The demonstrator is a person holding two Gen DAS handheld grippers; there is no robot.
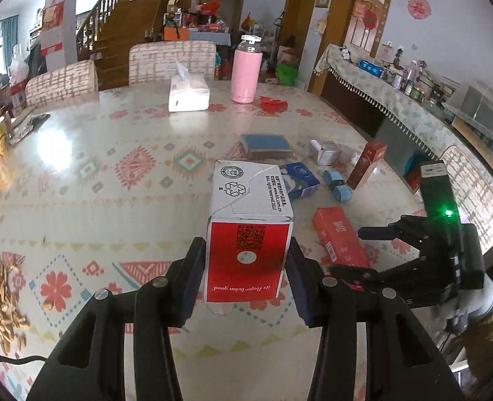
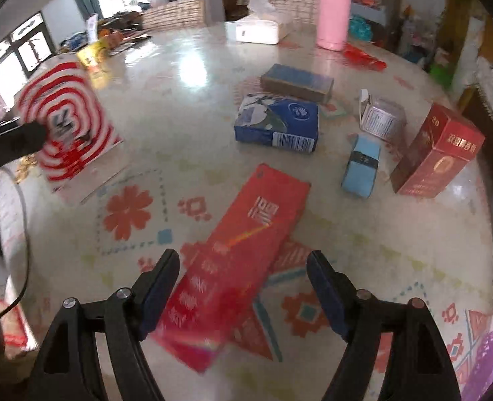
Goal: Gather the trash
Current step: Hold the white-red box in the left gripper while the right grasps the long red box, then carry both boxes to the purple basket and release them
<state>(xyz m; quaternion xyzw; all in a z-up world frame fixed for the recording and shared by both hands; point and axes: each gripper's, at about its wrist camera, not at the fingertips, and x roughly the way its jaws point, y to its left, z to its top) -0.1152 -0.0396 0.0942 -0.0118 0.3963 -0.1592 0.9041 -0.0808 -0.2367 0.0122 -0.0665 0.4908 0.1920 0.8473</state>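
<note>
My left gripper [image 1: 246, 267] is shut on a red and white carton [image 1: 248, 234], held upright just above the patterned table [image 1: 96, 173]. The right wrist view shows that carton [image 2: 66, 123] at the far left with red and white stripes, and one left fingertip [image 2: 29, 137] on it. My right gripper [image 2: 243, 267] stands open, pointing down over a long flat red box [image 2: 243, 250] lying on the table. The box lies between the jaws, and the pads are not pressing on it. In the left wrist view the right gripper [image 1: 350, 250] hovers over that red box [image 1: 340, 237].
Beyond the red box lie a blue tissue pack [image 2: 276, 123], a blue-grey box [image 2: 296, 82], a small silver box [image 2: 381, 117], a light blue roll [image 2: 361, 167] and a dark red cigarette pack [image 2: 437, 153]. A pink bottle [image 1: 246, 70] and tissue box [image 1: 189, 93] stand further back. Seed shells [image 1: 4, 304] lie at left.
</note>
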